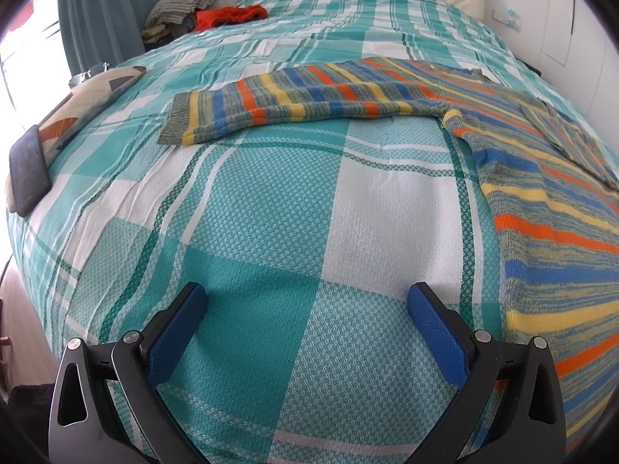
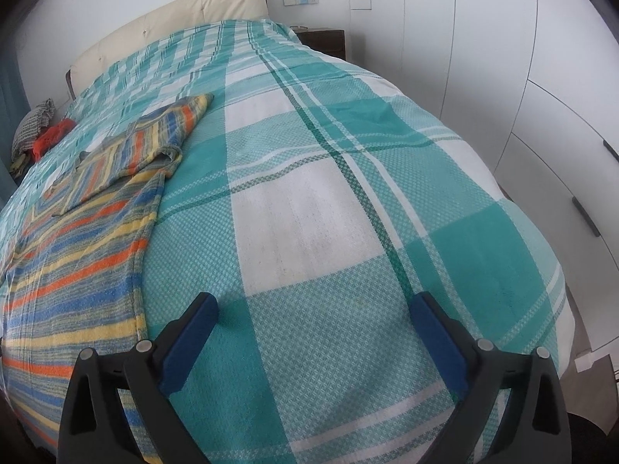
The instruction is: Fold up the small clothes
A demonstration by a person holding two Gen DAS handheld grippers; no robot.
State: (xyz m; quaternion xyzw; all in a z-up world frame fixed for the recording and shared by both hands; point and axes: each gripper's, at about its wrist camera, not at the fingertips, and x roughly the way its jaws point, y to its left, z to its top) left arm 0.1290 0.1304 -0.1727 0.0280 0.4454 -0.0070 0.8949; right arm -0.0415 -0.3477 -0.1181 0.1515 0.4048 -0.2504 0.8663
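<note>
A striped knit sweater (image 1: 541,201) in blue, orange, yellow and grey lies flat on the teal plaid bedspread (image 1: 271,201). One sleeve (image 1: 294,104) stretches out to the left; the other sleeve (image 2: 147,143) is folded over the body. My left gripper (image 1: 307,297) is open and empty, low over the bedspread, left of the sweater's body. The sweater also shows in the right wrist view (image 2: 77,255), at the left. My right gripper (image 2: 313,307) is open and empty over the bedspread (image 2: 348,212), right of the sweater's hem.
A pile of clothes, with a red item (image 1: 228,15) and a checked grey one (image 1: 182,4), sits at the bed's far left corner. A cushion (image 1: 85,104) and a dark tablet (image 1: 29,170) lie on the bed's left edge. White wardrobes (image 2: 541,77) stand to the right.
</note>
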